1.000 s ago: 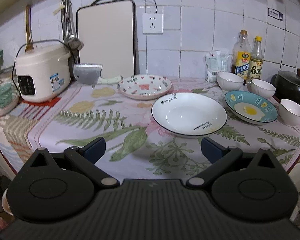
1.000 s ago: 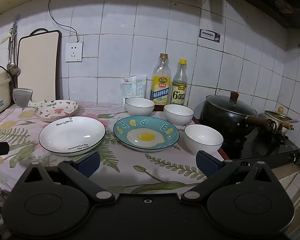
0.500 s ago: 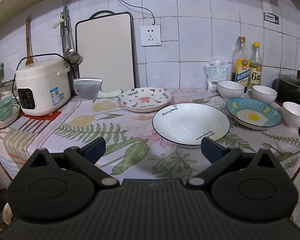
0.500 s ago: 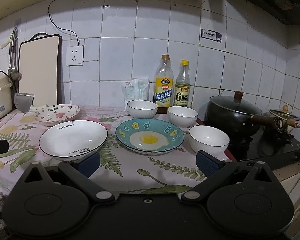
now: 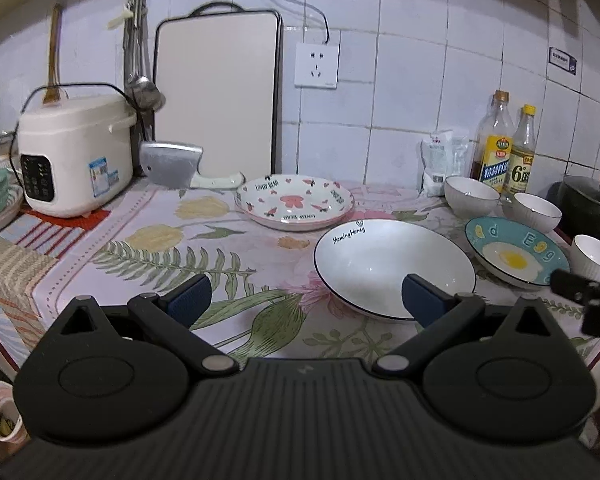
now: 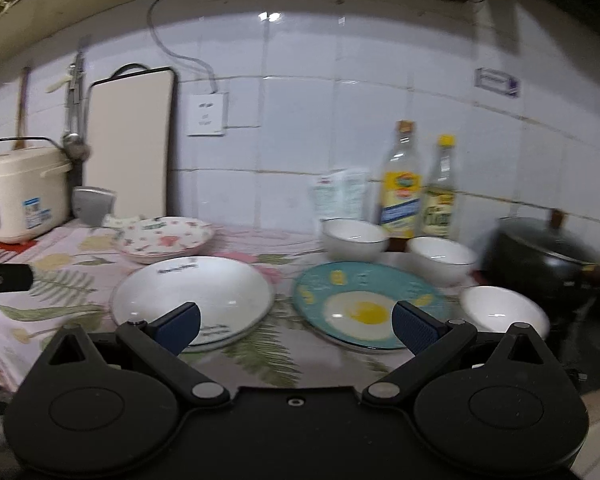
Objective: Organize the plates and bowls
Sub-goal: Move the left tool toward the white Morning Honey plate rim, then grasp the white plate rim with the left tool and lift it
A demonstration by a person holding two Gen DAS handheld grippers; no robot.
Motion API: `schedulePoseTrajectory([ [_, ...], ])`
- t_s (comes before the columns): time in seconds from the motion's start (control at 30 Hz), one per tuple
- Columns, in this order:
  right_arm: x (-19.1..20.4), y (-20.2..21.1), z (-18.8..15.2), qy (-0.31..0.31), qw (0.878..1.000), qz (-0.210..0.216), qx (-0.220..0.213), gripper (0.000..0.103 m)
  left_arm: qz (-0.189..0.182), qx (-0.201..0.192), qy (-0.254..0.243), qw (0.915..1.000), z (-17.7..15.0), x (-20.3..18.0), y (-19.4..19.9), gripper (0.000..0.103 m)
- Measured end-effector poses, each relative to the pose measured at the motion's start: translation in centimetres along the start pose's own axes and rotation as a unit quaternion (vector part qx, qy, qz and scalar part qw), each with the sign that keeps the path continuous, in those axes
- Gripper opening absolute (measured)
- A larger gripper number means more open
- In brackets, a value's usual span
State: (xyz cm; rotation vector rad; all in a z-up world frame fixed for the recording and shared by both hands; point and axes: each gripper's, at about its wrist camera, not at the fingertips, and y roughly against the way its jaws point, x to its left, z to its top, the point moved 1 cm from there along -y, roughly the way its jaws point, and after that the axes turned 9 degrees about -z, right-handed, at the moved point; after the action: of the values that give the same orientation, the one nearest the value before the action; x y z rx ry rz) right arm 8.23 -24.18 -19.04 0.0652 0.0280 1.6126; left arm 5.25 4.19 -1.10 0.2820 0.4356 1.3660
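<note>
On the floral cloth lie a white plate (image 5: 388, 264) (image 6: 192, 296) with a dark rim, a pink-patterned plate (image 5: 294, 202) (image 6: 164, 238) behind it, and a teal fried-egg plate (image 5: 514, 254) (image 6: 364, 304) to its right. Three white bowls (image 5: 470, 196) (image 5: 536, 210) (image 5: 592, 256) (image 6: 354, 238) stand at the right. My left gripper (image 5: 306, 300) is open and empty near the white plate's front edge. My right gripper (image 6: 296, 326) is open and empty, between the white and teal plates, in a blurred view.
A rice cooker (image 5: 74, 152), a cleaver (image 5: 172, 164) and a leaning cutting board (image 5: 218, 92) stand at the back left. Two bottles (image 5: 496, 144) and a white packet (image 5: 438, 162) line the wall. A black pot (image 6: 548, 256) sits on the stove at the right.
Both grippers have moved forward toward the plates and tilted up slightly. The right one has swung left, and its finger now shows at the left view's right edge.
</note>
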Motion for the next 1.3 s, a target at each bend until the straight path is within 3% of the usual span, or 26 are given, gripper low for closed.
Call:
schedulePoseTrajectory([
  [0.2,1.1,-3.5,0.2,-0.006,0.998,0.065,0.019,0.103,-0.016,0.015,0.011,0.9997,1.0,1.0,-2.9,0.100],
  [0.5,2.0,-8.6,-1.1,-0.012,0.992,0.106,0.073,0.098,-0.046,0.022,0.020,0.9985,1.3,1.6,-7.9,0.089],
  [0.7,2.5,-11.9,-2.1,-0.029,0.987,0.118,0.107,0.091,-0.057,0.060,0.033,0.9960,0.7,1.9,-12.2,0.075],
  [1.0,2.6,-15.5,-2.4,-0.060,0.977,0.139,0.150,0.066,-0.057,0.095,0.049,0.9927,0.2,2.7,-15.9,0.054],
  [1.13,2.5,-16.4,-2.7,-0.067,0.976,0.136,0.159,0.046,-0.066,0.105,0.056,0.9907,0.1,2.7,-16.7,0.033],
  [1.2,2.7,-16.2,-2.6,-0.047,0.978,0.124,0.159,0.038,-0.069,0.109,0.059,0.9899,0.0,2.5,-16.9,0.033],
  [1.3,2.7,-16.0,-2.4,-0.032,0.978,0.124,0.164,0.038,-0.074,0.111,0.070,0.9885,-0.4,2.4,-17.1,0.033],
])
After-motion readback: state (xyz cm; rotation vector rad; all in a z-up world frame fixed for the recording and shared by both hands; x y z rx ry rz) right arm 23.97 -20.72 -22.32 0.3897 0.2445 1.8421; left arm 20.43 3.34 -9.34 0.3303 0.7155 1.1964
